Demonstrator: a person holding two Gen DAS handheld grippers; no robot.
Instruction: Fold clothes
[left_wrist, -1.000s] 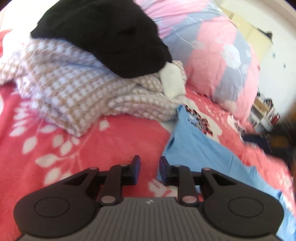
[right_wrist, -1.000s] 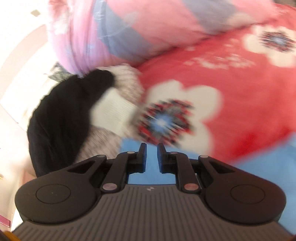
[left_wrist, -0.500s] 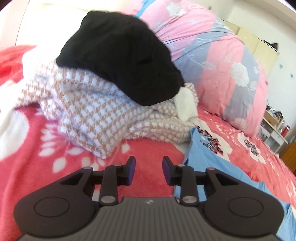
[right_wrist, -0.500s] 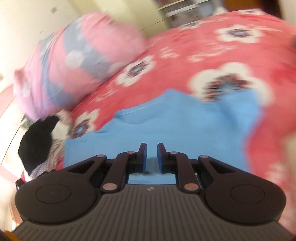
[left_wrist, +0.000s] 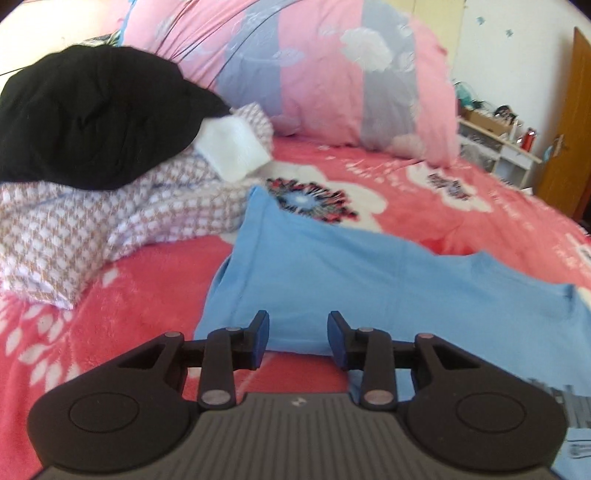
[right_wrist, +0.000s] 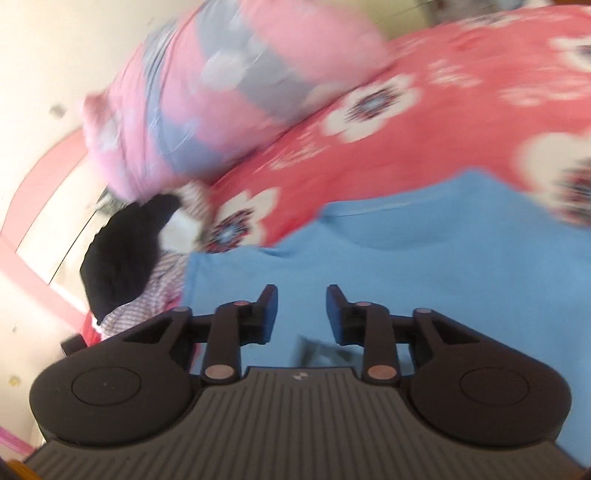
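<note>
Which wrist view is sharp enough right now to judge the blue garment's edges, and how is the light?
Left wrist view: fairly sharp, bright daylight, the blue garment shows clear edges, fisheye curving at the borders. Right wrist view: heavy motion smear across the red floral blanket and pillow; only the right claw itself is crisp.

— Bright daylight floods the left wrist view; the wall (left_wrist: 491, 44) at the top right edge glows pale and the top left corner washes out to near white.

— Sharpness there?

— Soft. The checked cloth (left_wrist: 81, 221) smears slightly, while the black garment (left_wrist: 96, 114) swallows its own folds in shadow. Fisheye bends the bed (left_wrist: 480, 221) downward at its right edge.

— And the right wrist view?

— Heavy motion blur. The pink quilt (right_wrist: 229, 85) and the bed's flowers streak, the blue shirt (right_wrist: 424, 251) goes flat, and the horizon tilts steeply.
</note>
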